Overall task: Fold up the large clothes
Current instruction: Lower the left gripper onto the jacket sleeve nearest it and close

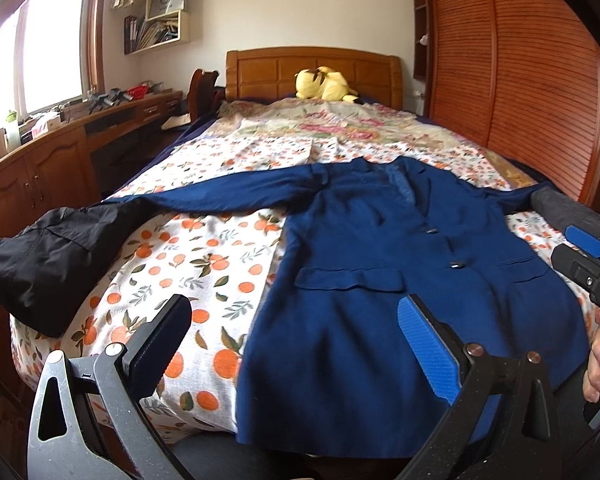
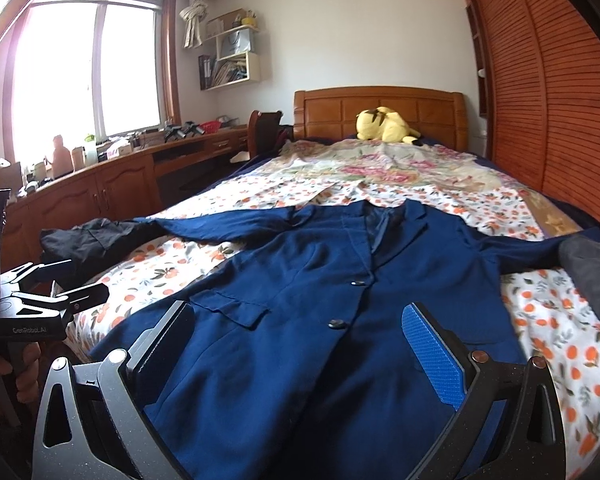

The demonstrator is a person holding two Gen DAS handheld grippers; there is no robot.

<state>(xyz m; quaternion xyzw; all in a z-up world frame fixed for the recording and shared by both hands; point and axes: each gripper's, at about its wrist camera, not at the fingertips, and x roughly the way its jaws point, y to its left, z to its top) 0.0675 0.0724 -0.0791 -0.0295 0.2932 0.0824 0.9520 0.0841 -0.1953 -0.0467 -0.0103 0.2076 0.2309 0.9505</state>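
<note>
A navy blue coat (image 1: 380,248) lies flat and face up on the bed, buttoned, sleeves spread to both sides, hem toward me. It also shows in the right wrist view (image 2: 320,280). My left gripper (image 1: 296,320) is open and empty, above the coat's lower left hem. My right gripper (image 2: 300,328) is open and empty, above the coat's lower front. The right gripper also shows at the right edge of the left wrist view (image 1: 584,256). The left gripper shows at the left edge of the right wrist view (image 2: 60,292).
A black garment (image 1: 48,256) lies on the bed's left corner by the coat's sleeve end. The bed (image 1: 204,264) has an orange-print sheet. A yellow plush toy (image 1: 324,84) sits at the headboard. A wooden desk (image 1: 40,160) runs along the left; a slatted wardrobe (image 1: 520,80) stands right.
</note>
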